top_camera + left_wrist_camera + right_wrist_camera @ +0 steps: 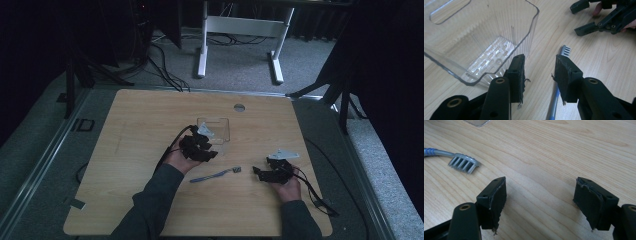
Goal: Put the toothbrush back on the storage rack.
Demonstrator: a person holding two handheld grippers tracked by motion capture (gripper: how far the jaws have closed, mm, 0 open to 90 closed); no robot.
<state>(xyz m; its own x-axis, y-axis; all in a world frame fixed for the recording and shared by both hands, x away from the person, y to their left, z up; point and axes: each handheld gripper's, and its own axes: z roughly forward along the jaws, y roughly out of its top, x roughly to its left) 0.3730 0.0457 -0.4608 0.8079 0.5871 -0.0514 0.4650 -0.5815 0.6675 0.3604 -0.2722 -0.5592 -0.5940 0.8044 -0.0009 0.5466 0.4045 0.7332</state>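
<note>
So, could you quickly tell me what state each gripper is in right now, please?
Left gripper: open, holding nothing; the toothbrush lies on the table between its jaws, untouched.
Right gripper: open wide, holding nothing, over bare table.

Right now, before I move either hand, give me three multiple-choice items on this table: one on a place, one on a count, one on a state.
1. Where does the toothbrush lie?
A. Inside the clear container
B. On the table between the two tongs
C. On the floor

2. How many toothbrushes are on the table?
A. One
B. Two
C. Three

3. How do the right tongs stand?
A. Shut on the toothbrush
B. Shut on the container
C. Open, nothing between them

Key: 1 B, it rests on the wood between the left tongs and the right; the clear container holds nothing. 2 A, a single blue-handled brush shows. 3 C, bare wood shows between the pads.
</note>
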